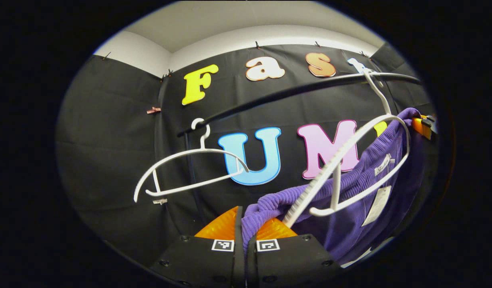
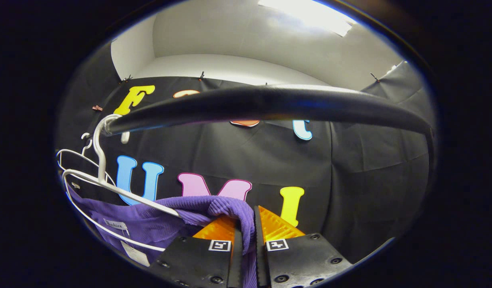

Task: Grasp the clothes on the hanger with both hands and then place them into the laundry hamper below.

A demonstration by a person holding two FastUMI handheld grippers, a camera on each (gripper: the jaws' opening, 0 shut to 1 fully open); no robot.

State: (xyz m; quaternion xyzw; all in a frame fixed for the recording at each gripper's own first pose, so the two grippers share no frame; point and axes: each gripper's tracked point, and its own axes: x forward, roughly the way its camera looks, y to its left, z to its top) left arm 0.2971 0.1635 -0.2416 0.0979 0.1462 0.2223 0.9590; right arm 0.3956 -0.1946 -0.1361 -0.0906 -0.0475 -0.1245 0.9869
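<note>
The lower part of the purple garment (image 1: 350,208) runs out of the left gripper view at its bottom right edge, so its full length cannot be made out. In the right gripper view it is cut off at the lower left.

The garment hangs on a white hanger (image 1: 362,168) hooked over the black rail (image 1: 294,91). From the left tool (image 1: 244,224) it stretches up and to the right, its long axis running from this tool's fingers toward the far orange tool (image 1: 420,125) at the hanger's other shoulder. Its neck label faces this camera. A second, bare white hanger (image 1: 189,172) hangs to the upper left of the left tool.

The left tool points upward along the cloth, its orange fingers (image 1: 221,226) drawn together and clamped on a ribbed fold of the garment.

The right tool (image 2: 248,228) also tilts upward, under the rail (image 2: 270,102), its fingers (image 2: 276,228) pressed on a purple fold (image 2: 229,208) draped over their tips. The garment spreads down and left from it.
</note>
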